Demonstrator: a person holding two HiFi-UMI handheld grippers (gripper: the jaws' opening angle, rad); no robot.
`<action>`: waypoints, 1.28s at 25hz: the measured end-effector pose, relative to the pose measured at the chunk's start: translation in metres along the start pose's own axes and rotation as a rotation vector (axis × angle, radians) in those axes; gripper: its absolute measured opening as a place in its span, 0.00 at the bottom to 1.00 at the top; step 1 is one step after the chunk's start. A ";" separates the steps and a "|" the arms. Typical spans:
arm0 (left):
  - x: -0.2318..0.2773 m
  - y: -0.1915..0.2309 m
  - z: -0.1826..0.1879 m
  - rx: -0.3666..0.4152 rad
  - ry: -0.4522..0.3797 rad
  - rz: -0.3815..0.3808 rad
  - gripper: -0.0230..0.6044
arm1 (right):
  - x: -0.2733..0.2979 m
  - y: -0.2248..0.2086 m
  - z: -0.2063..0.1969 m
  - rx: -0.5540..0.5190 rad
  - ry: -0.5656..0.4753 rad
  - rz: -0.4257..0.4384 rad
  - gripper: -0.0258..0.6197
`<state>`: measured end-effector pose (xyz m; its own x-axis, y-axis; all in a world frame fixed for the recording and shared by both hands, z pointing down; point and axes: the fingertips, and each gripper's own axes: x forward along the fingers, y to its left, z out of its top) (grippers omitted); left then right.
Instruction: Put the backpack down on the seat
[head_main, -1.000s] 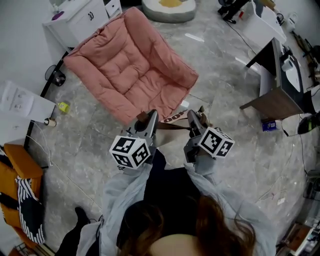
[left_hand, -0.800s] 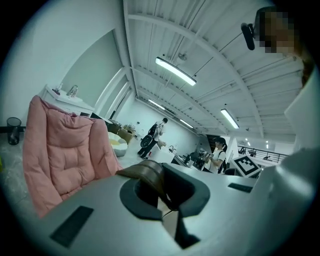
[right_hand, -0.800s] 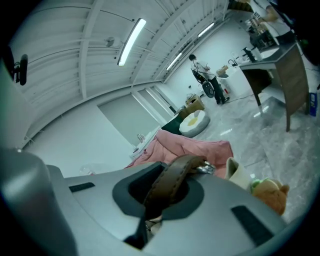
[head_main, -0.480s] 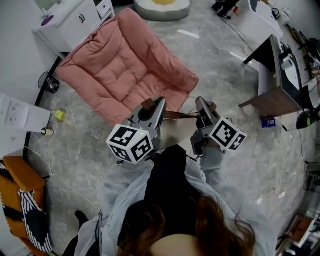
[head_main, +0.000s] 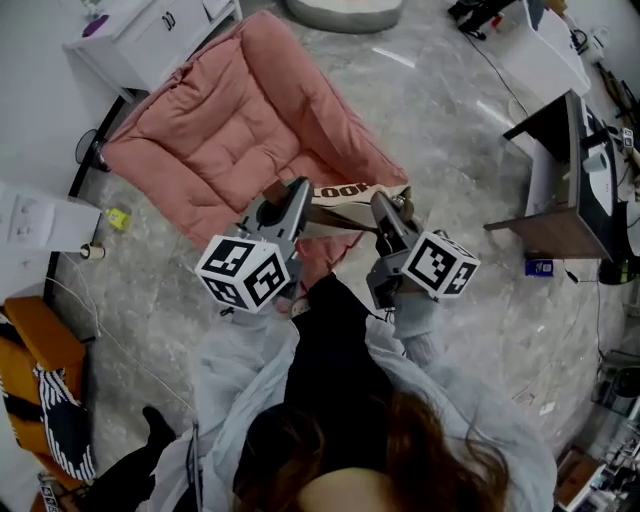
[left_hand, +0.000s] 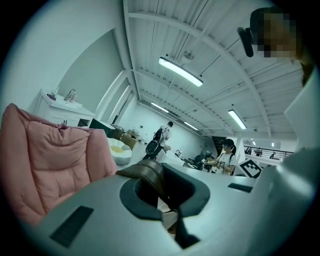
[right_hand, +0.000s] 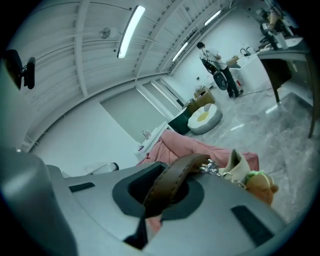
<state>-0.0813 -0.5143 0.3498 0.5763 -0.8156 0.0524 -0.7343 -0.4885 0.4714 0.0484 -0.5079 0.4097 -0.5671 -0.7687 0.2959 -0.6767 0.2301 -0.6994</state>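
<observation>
We hold the backpack (head_main: 345, 191) aloft by its straps at the front edge of the pink seat (head_main: 240, 130). It hangs above the cushion, not yet set down. The left gripper (head_main: 293, 197) and the right gripper (head_main: 385, 207) each have their jaws clenched on a brown strap (right_hand: 172, 182). Its cream lettered band stretches between the jaw tips, its long axis running roughly 9 to 3 o'clock in the head view. The seat lies toward 11 o'clock.

Only the right gripper view shows the metal ring hardware, a cream flap and a small plush toy (right_hand: 260, 182) hanging at the strap's end. Only the left gripper view shows two people (left_hand: 227, 155) at work deep in the hall, under strip lights.

The floor (head_main: 450, 130) is grey marble. A white cabinet (head_main: 150, 35) stands at 10 o'clock and a dark desk (head_main: 560, 170) at 3 o'clock.
</observation>
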 end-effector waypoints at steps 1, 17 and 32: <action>0.009 0.010 0.001 0.001 0.004 0.019 0.06 | 0.013 -0.005 0.001 0.003 0.021 0.009 0.05; 0.096 0.139 0.044 -0.021 -0.005 0.191 0.06 | 0.159 -0.012 0.016 0.044 0.202 0.117 0.05; -0.009 0.145 -0.072 -0.105 0.177 0.215 0.06 | 0.105 -0.041 -0.138 0.208 0.316 -0.042 0.05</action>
<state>-0.1671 -0.5555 0.4814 0.4719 -0.8256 0.3092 -0.8104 -0.2681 0.5209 -0.0482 -0.5159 0.5597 -0.6799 -0.5451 0.4905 -0.6109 0.0511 -0.7900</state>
